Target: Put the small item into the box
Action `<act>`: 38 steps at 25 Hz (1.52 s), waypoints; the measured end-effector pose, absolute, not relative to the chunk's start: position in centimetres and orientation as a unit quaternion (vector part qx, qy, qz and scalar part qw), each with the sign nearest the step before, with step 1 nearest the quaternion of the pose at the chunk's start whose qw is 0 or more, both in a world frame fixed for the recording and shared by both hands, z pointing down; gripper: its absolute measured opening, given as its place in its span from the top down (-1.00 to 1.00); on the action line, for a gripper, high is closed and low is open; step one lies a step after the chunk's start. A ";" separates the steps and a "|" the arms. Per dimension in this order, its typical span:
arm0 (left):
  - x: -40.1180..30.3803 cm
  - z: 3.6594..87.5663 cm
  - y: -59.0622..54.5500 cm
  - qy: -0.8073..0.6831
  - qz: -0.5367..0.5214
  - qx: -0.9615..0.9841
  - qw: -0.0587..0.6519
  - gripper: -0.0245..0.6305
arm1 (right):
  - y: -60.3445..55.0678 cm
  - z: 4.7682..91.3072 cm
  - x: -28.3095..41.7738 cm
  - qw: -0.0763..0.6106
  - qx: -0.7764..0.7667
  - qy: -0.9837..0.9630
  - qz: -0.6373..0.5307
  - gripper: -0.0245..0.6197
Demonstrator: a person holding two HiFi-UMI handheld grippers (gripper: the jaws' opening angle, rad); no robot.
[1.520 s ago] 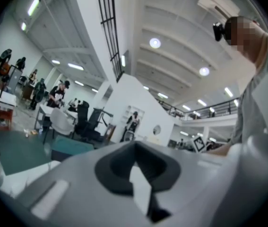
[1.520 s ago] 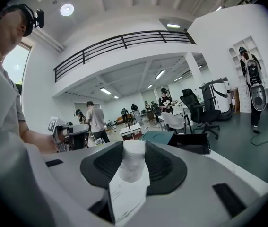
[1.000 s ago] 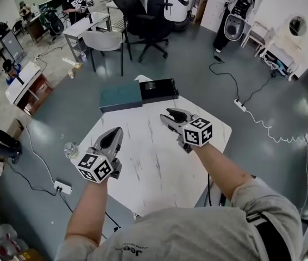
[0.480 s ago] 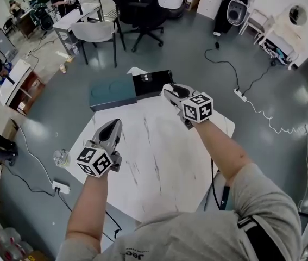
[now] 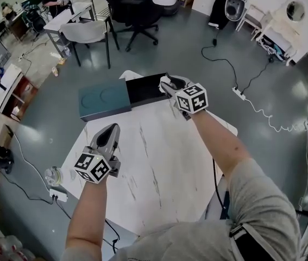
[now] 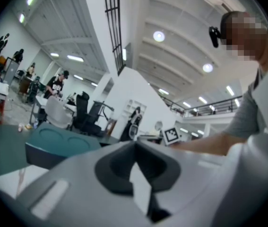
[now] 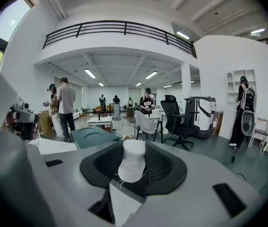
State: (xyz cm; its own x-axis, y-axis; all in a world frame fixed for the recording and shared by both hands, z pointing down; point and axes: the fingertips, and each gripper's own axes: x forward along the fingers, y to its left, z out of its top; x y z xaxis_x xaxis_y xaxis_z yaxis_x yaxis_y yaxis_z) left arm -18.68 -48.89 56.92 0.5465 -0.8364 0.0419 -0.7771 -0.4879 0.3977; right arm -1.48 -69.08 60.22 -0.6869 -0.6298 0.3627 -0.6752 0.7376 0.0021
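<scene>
A small white item [image 7: 133, 163] with loose threads sits between the jaws of my right gripper [image 7: 134, 145], which is shut on it. In the head view the right gripper [image 5: 168, 82] hovers at the far edge of the white marble table [image 5: 159, 167], right beside the open black box [image 5: 144, 89]. The box's teal lid [image 5: 103, 100] lies to its left. My left gripper [image 5: 109, 132] rests low over the table's left side, well short of the box, jaws together and empty [image 6: 134, 143].
The table's far edge ends just past the box, with grey floor beyond. Chairs [image 5: 86, 32] and a desk stand farther back. A cable and power strip [image 5: 238, 93] run on the floor at right. A bottle [image 5: 52, 175] lies on the floor at left.
My right gripper has carried the white item forward, from mid-table up to the black box. The left gripper has barely shifted.
</scene>
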 end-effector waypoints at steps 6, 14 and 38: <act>-18.1 58.7 -50.6 -0.465 -0.082 0.859 0.197 0.91 | -72.6 62.8 -0.8 0.195 0.369 -0.907 0.057 0.47; -17.9 60.1 -52.7 -0.462 -0.086 0.860 0.200 0.91 | -75.6 65.5 -0.8 0.216 0.373 -0.901 0.048 0.47; -16.2 63.0 -53.4 -0.445 -0.094 0.864 0.216 0.91 | -77.7 69.6 -1.2 0.244 0.365 -0.898 0.032 0.47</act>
